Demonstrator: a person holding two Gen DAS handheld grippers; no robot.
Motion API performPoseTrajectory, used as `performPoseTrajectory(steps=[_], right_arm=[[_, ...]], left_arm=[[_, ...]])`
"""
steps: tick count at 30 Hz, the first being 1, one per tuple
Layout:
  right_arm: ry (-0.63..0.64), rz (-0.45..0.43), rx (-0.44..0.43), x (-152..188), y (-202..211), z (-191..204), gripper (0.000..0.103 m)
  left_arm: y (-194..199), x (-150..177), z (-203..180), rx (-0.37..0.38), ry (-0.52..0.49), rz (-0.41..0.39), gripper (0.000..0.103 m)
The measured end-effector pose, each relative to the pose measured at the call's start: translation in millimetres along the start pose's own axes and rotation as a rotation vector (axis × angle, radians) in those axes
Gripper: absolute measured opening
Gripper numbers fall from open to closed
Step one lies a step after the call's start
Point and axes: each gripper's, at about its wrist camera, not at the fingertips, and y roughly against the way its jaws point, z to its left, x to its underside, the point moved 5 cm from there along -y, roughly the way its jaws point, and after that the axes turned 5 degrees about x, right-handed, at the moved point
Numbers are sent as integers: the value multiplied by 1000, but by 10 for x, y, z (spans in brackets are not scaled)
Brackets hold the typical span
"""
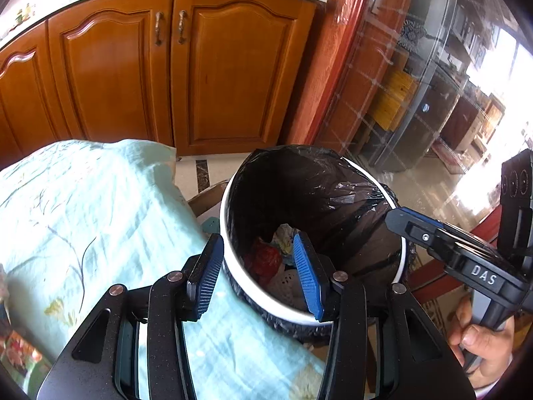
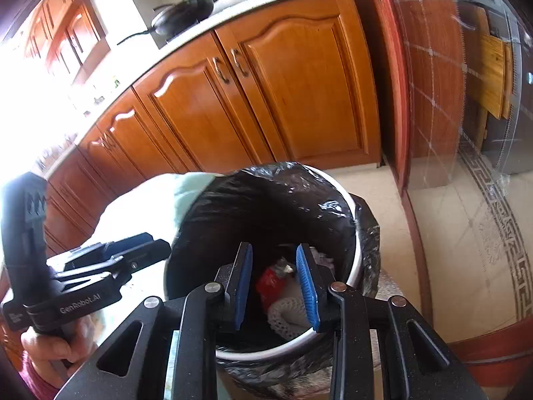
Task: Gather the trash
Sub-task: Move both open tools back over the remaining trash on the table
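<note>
Fingers, left gripper: blue ribbed pads parted, nothing between them; I read them as released. One pad hangs over the cloth-covered surface, the other over the mouth of the bin.

Fingers, right gripper: blue pads parted, nothing between them, released. Both pads sit above the bin opening, pointing down into it.

Bin: round, white rim, lined with a black bag whose edge folds over the rim. It stands on the floor just beside the surface.

Trash, inside the bin at the bottom: a red wrapper, a white foam net, and crumpled pale paper above them. None of it touches either gripper.

Surface: draped in a pale green cloth with a leaf print; it lies to the left of the bin in my left wrist view.

Hands: the right hand grips the handle of its gripper at the right edge of the left view; the left hand grips its handle at the lower left of the right view.

Background: wooden cabinet doors under a light countertop; a dark pan sits on that countertop. Tiled floor with a patterned border lies to the right.
</note>
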Motion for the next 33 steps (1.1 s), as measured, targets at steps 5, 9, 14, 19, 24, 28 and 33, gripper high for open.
performPoseTrajectory(steps=[5,9,14,19,24,28,33], right_arm=[[-34,-69,-48,81,192,83,73],[-51,-109,-76,192,303,199,86],[-71,-109,-123,386,365,395,91],[-75,-71,-167,572,347,616,93],[-53,-35,-203,729,307,883,93],[-31,-16,-223,830,296,1070,93],[-15,-1,-241,953,314,1234,93]], left_arm=[[329,257,189,2,69,-44,54],[602,462,314,-17,106,-75,61],[940,742,538,-53,158,-107,66],[1215,979,786,-79,219,-125,67],[1433,1179,973,-113,258,-140,67],[1609,1335,1102,-140,276,-154,67],[1822,1500,1236,-175,304,-175,68]])
